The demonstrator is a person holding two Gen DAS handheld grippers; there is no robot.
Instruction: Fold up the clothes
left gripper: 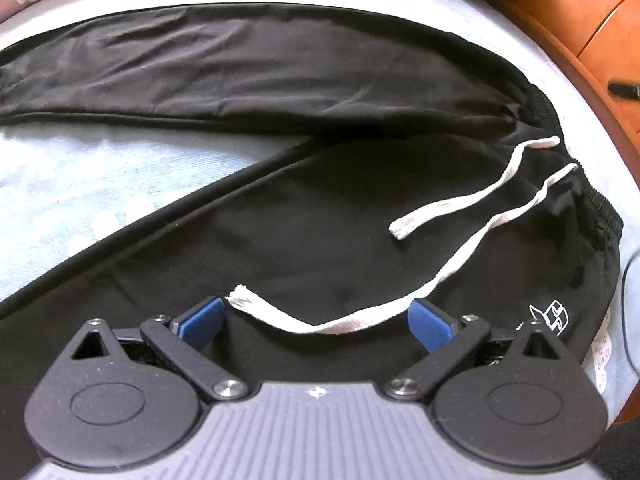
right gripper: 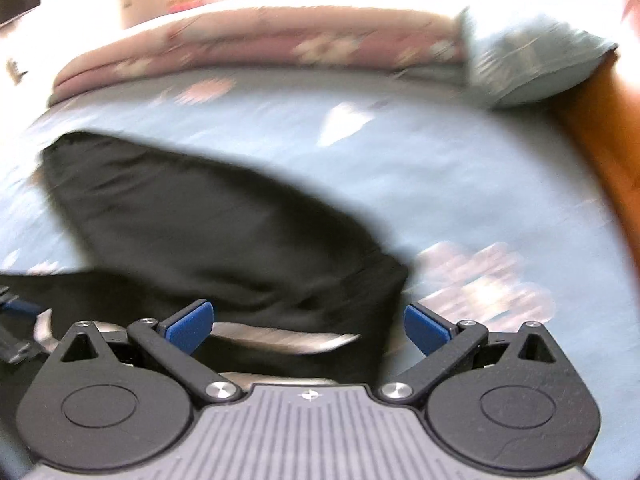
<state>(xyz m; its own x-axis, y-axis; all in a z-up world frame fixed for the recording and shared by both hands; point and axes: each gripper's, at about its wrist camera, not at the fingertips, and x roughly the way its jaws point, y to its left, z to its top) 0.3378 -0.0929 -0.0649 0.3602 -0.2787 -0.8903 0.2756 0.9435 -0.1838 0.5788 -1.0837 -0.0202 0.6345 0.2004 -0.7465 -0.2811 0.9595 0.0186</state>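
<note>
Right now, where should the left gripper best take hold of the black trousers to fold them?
Probably the ribbed waistband on the near hip of the black trousers, coming in from its outer edge. It lies flat and thick there; the left gripper is open, above the loose white drawstring.

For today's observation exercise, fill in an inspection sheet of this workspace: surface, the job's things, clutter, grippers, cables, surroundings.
Surface: bed sheet, pale blue with a faint print.
Job's things: black trousers spread flat, legs apart in a V; white drawstring loose across the front.
Clutter: folded floral quilt and a pillow at the far edge.
Grippers: left gripper open, low over the trousers, drawstring passing between its fingers; right gripper open, holding nothing, view blurred.
Cables: a thin grey one at the bed's right edge.
Surroundings: wooden furniture beside the bed.
</note>
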